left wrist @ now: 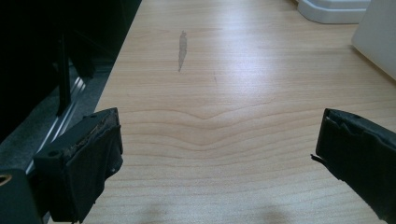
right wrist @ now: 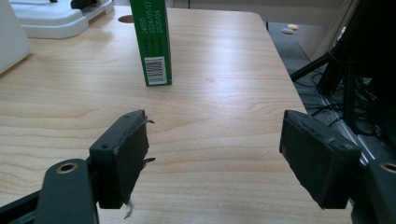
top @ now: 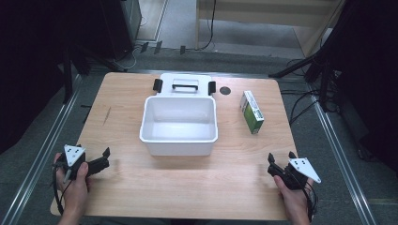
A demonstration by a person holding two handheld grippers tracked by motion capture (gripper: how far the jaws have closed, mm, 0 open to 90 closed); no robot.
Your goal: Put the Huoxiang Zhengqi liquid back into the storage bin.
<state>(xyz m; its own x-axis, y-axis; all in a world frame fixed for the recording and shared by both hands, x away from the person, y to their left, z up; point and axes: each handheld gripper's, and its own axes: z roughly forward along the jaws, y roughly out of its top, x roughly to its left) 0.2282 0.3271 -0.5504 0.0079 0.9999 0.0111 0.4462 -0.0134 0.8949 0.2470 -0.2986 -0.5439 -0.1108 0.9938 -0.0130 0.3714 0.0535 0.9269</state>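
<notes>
Wood-grain worktop (top: 141, 187) carries one white tub (top: 179, 124), one white lid (top: 185, 85) with a dark handle and two black clips lying just behind the tub, and one green carton (top: 252, 111) lying to the tub's right, apart from it; a small round hole (top: 225, 91) sits in the worktop beside the lid. Two tools rest at the near corners, each in a hand: the left tool (top: 104, 158) at the near left, the right tool (top: 280, 160) at the near right, both well apart from the tub. In the left gripper view the left tool (left wrist: 219, 140) has its jaws spread wide with bare wood between them, holding nothing; a grey scuff (left wrist: 182, 49) marks the wood ahead. In the right gripper view the right tool (right wrist: 215, 149) is likewise wide open and empty; the carton (right wrist: 152, 42) lies ahead, its barcode end facing the camera, a detail the high view is too small to give.
</notes>
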